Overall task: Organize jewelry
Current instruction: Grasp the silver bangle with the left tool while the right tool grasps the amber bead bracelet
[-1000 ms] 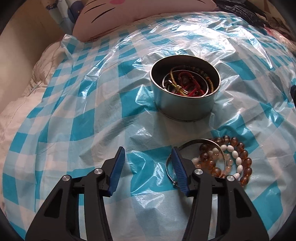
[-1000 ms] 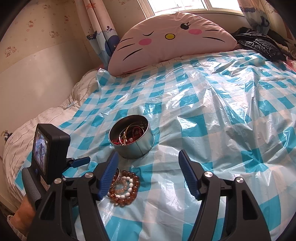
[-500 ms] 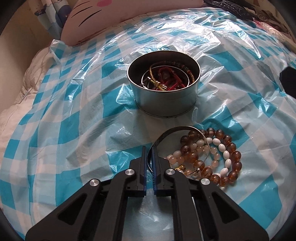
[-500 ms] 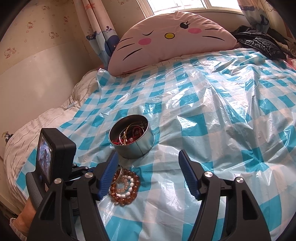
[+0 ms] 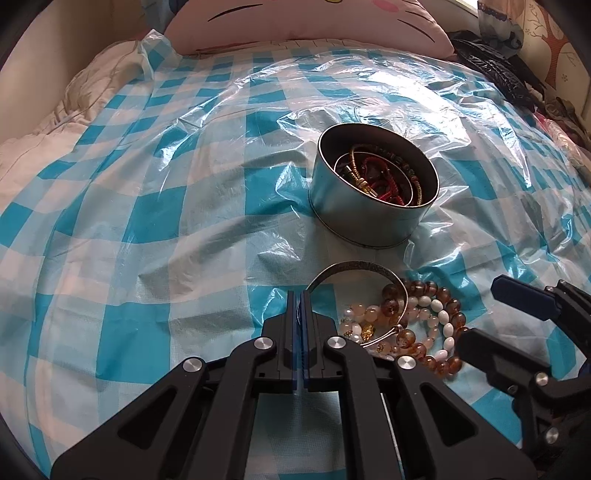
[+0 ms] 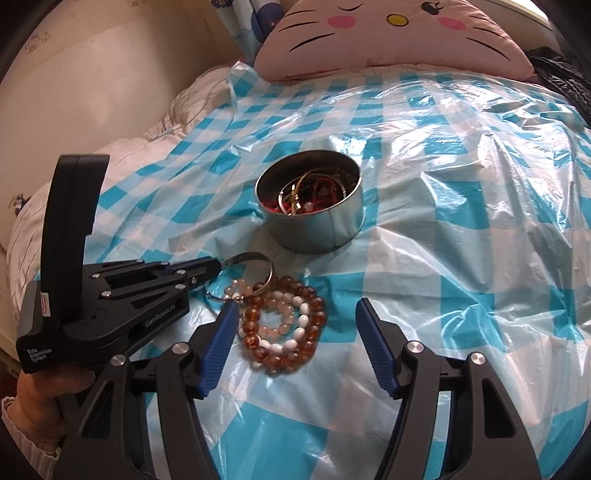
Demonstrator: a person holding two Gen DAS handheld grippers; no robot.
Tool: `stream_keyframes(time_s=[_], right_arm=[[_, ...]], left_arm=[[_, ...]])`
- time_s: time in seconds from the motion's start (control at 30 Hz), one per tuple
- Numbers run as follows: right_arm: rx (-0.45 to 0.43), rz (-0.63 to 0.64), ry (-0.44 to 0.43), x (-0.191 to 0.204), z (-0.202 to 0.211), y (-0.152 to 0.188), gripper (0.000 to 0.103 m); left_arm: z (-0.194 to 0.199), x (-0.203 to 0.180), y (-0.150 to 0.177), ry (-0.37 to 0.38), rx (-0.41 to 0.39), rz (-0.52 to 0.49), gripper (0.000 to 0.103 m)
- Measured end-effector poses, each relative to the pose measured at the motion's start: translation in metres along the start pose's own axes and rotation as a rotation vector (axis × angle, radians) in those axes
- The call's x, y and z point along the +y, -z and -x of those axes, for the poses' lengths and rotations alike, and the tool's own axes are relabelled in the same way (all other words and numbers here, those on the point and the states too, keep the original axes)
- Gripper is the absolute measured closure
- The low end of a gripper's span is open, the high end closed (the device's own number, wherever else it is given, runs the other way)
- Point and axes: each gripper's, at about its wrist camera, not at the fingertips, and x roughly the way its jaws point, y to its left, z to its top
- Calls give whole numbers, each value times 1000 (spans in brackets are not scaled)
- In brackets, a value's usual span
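Observation:
A round metal tin point(image 5: 373, 221) point(image 6: 317, 232) stands on the checked bed cover and holds several bracelets and cords. In front of it lies a silver bangle point(image 5: 354, 264) point(image 6: 251, 256). My left gripper point(image 5: 298, 295) point(image 6: 216, 264) is shut on the bangle's left rim. Part of the bangle rests on a heap of amber, white and pale pink bead bracelets point(image 5: 443, 299) point(image 6: 284, 325). My right gripper point(image 6: 295, 306) point(image 5: 480, 312) hangs just over the beads. Its jaws are closing, with the beads between the fingers and the pads not touching them.
A blue and white checked plastic sheet point(image 6: 461, 229) covers the bed. A pink cat-face pillow point(image 6: 388, 33) lies at the head, black clothing point(image 5: 495, 70) at the far right. A wall point(image 6: 92, 74) runs along the left. A person's hand point(image 6: 44, 387) holds the left gripper.
My left gripper went from wide open to shut on the bangle's rim. My right gripper came down and forward over the bead bracelets, and its jaws narrowed a little.

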Motion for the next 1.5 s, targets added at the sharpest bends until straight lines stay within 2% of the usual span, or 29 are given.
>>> stream_keyframes(time_s=[0.03, 0.13, 0.3, 0.5, 0.6, 0.63, 0.73, 0.87, 1.03, 1.4, 1.47, 1.5], right_arm=[[13, 14, -6, 4, -4, 1, 50], [41, 37, -13, 10, -12, 2, 55], [65, -43, -68, -5, -20, -1, 61], [99, -83, -35, -16, -28, -3, 66], [116, -31, -6, -7, -32, -2, 79], [115, -24, -11, -6, -32, -1, 90], [94, -34, -27, -7, -26, 0, 91], [13, -93, -33, -18, -6, -2, 91], [-73, -162, -3, -34, 14, -5, 91], [-3, -183, 28, -40, 0, -3, 90], [5, -189, 31, -41, -2, -3, 87], [8, -190, 37, -42, -3, -2, 81]], left_arm=[[0, 1, 0, 3, 0, 3, 101], [0, 1, 1, 8, 4, 1, 101], [-3, -4, 2, 15, 17, -21, 101], [-5, -4, 2, 23, 20, -18, 101], [-5, -3, 2, 27, 19, -12, 101], [-5, -2, 2, 28, 20, -10, 101], [-5, -2, 2, 28, 20, -10, 101], [-5, -2, 2, 30, 16, -9, 101], [0, 0, -2, 54, -19, -4, 101], [-10, -10, -6, 63, 4, -60, 100], [-12, -10, -8, 73, 9, -58, 100], [-12, -10, -9, 75, 9, -61, 99]])
